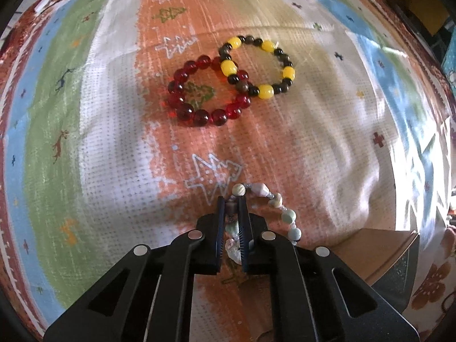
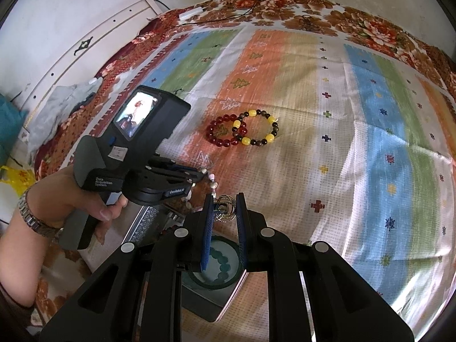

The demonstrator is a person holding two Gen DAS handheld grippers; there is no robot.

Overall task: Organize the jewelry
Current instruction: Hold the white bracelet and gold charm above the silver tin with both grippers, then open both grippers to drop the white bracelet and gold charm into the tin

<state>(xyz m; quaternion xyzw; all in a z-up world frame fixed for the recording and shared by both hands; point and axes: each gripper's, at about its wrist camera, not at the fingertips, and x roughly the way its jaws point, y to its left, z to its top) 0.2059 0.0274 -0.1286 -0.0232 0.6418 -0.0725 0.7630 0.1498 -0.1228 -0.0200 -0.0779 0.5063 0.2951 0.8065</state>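
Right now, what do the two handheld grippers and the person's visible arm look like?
Both grippers are black, with angular cut-out linkage arms, round silver pivot pins and blue ribbed pads on the fingers. Seen from the right wrist view, the left gripper has a boxy black housing with a small lit screen, white lettering and a pistol-style handle. The left hand gripping it wears a metal-link wristwatch; no sleeve shows.

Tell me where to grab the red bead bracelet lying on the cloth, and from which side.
Grip the red bead bracelet on its near-left arc, coming from above, one finger inside the ring and one outside. It lies flat on the cloth, so only the bead string offers a pinch. Its far-right arc lies under the yellow and dark bracelet; gripping there would likely drag both.
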